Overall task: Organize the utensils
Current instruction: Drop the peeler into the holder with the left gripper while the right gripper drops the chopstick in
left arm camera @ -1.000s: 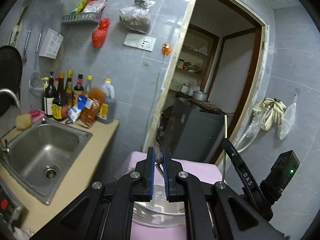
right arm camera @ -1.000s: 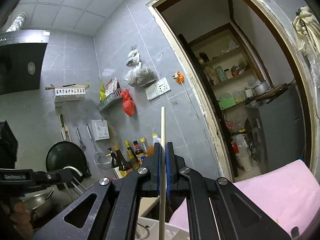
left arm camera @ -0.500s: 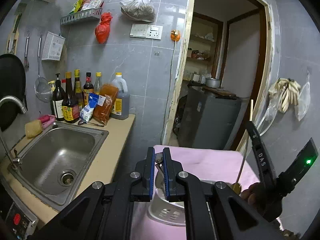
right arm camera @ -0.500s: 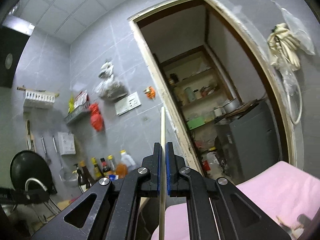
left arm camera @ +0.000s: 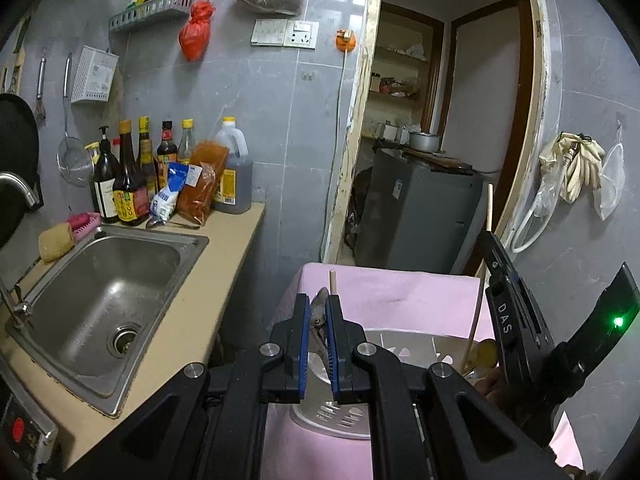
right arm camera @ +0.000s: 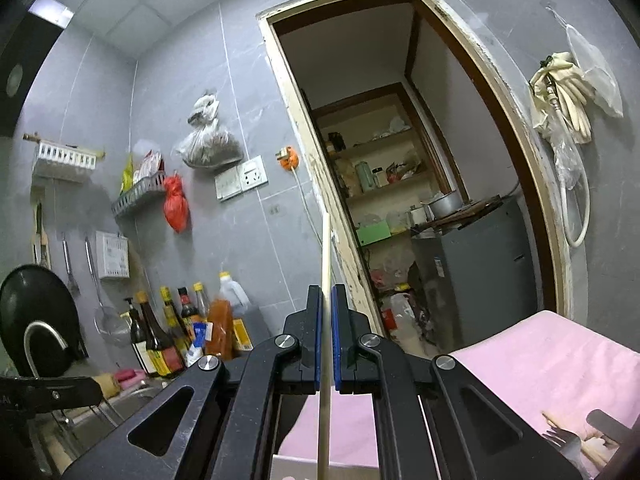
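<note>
Chopstick (right arm camera: 325, 320) sits pinched upright in the right tool (right arm camera: 327, 344) at frame center, left tool (left arm camera: 318, 344) clamping a metal utensil (left arm camera: 319, 310) over the white holder (left arm camera: 400, 344), so either could slip or miss.

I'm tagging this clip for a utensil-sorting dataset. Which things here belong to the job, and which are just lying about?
Part of the job:
- chopstick clamped in the right tongs
- metal utensil clamped in the left tongs
- white utensil holder on the pink cloth
- fork on the cloth

Just lying about:
- sauce bottles
- sink
- red bag
- strainer
</note>
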